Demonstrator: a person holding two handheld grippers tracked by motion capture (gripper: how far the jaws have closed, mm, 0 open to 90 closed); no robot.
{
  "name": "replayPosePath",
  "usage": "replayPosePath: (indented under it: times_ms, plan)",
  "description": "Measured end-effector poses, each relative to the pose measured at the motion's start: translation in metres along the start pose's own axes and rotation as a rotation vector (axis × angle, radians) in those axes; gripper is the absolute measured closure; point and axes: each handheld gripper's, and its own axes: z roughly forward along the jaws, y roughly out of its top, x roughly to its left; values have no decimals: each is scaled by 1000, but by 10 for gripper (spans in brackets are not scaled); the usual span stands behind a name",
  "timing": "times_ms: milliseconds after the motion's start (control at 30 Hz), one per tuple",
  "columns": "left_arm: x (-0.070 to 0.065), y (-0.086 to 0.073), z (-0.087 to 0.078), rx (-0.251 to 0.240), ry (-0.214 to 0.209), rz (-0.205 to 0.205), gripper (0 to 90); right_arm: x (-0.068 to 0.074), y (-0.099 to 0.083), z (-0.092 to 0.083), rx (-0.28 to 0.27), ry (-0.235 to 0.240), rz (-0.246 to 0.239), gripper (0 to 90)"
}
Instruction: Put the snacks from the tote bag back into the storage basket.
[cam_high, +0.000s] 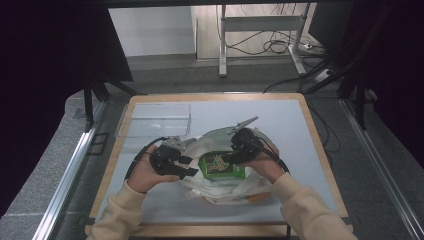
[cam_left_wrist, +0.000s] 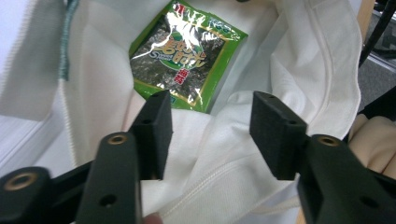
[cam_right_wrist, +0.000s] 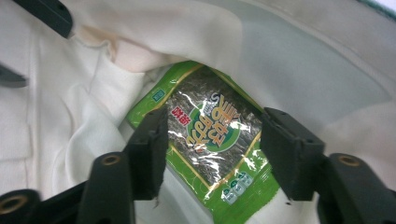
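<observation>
1. While the green foil snack packet (cam_high: 218, 165) lay in the mouth of the white cloth bag (cam_high: 220, 187), near the middle of the pale grey table mat (cam_high: 300, 130), both grippers stood over it with jaws apart and nothing pinched between them.
2. Seen along the left gripper (cam_left_wrist: 210, 135), the pads hung spread above a fold of the bag's cloth, the packet just beyond them; I judged that this hand's job was to catch the near edge of the opening and keep it wide.
3. Seen along the right gripper (cam_right_wrist: 212, 154), the pads straddled the packet from above without pressing on it. To do the step well, this one should let the packet settle flat and deep, then clear the cloth without dragging the rim along.
4. From the high view, the left hand (cam_high: 145, 172) came in low at the bag's left side, gripper pointing right toward the packet, while the right hand (cam_high: 265, 165) angled in from the right, its gripper tipped down and leftward over the bag.
5. A clear plastic tray (cam_high: 155, 120) sat well apart at the mat's far left corner.
</observation>
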Motion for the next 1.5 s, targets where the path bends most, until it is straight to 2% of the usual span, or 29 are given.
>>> replayPosePath:
  times_ms: [200, 267, 667, 967, 1267, 1500]
  plan:
    - [1, -1, -1, -2, 0, 1, 417, -1, 2, 6, 19, -18, 87, 337]
    - [2, -2, -1, 8, -5, 5, 396, -1, 2, 9, 29, -16, 102, 327]
    - [4, -1, -1, 1, -4, 1, 374, 3, 4, 24, 57, -41, 134, 301]
    - [5, -1, 0, 7, 0, 3, 369, 1, 1, 27, 66, -52, 151, 298]
    - [4, -1, 3, 18, -2, 8, 365, -6, -4, 36, 110, -58, 213, 297]
    - [5, -2, 2, 14, -3, 9, 365, -8, -2, 48, 163, -73, 235, 288]
